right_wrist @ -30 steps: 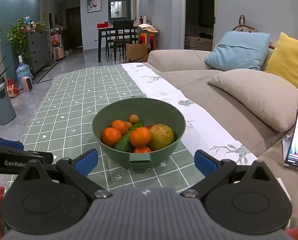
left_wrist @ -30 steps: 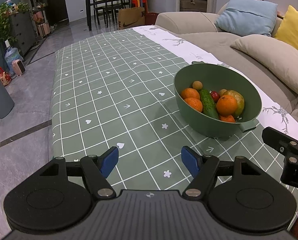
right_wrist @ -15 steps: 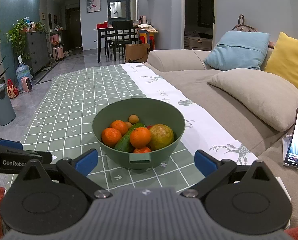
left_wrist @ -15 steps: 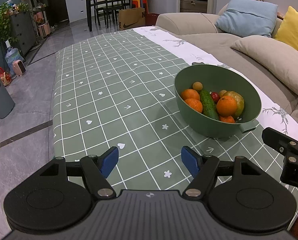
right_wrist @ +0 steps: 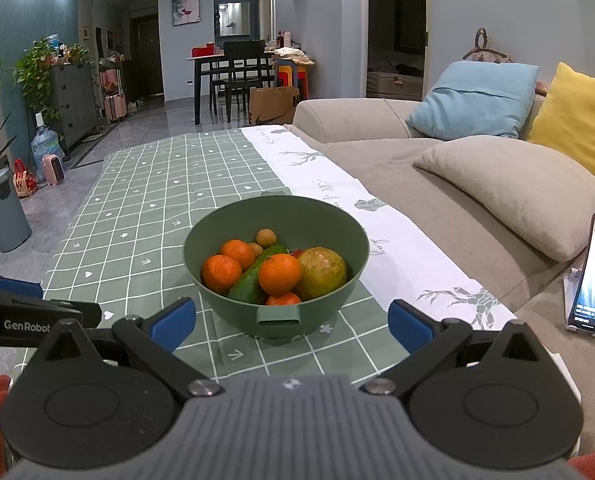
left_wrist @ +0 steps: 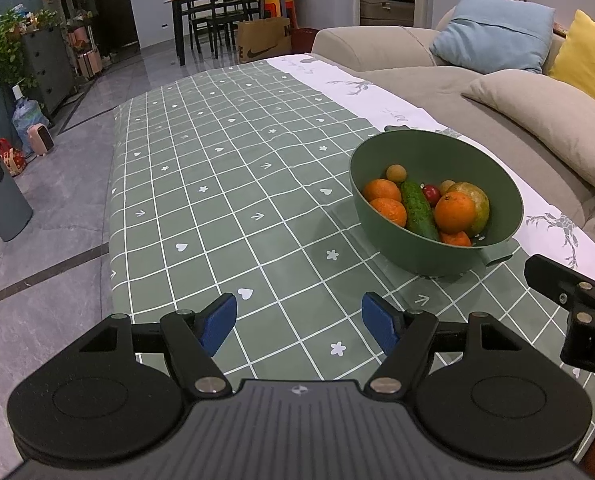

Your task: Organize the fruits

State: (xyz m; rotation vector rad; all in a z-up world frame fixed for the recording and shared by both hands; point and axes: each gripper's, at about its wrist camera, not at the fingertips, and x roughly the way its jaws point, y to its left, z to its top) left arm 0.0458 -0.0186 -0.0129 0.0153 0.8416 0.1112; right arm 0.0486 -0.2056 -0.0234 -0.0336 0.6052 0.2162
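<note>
Ahead of the right jaws sits a smooth, matt bowl (right_wrist: pixel 329 236), probably plastic. Its oranges (right_wrist: pixel 279 273) look dimpled, and the cucumber (right_wrist: pixel 253 276) bumpy. Printed cloth (left_wrist: pixel 225 184) with faint creases covers the tabletop beneath the left jaws' textured blue pads (left_wrist: pixel 217 322).

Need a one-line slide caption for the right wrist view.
Open right gripper faces a green bowl of oranges, cucumber and a mango on the checked tablecloth.

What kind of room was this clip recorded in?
Most likely a home living room open to a dining area: a beige sofa with cushions, a dining table with chairs behind, and a fruit bowl on a checked tablecloth.
</note>
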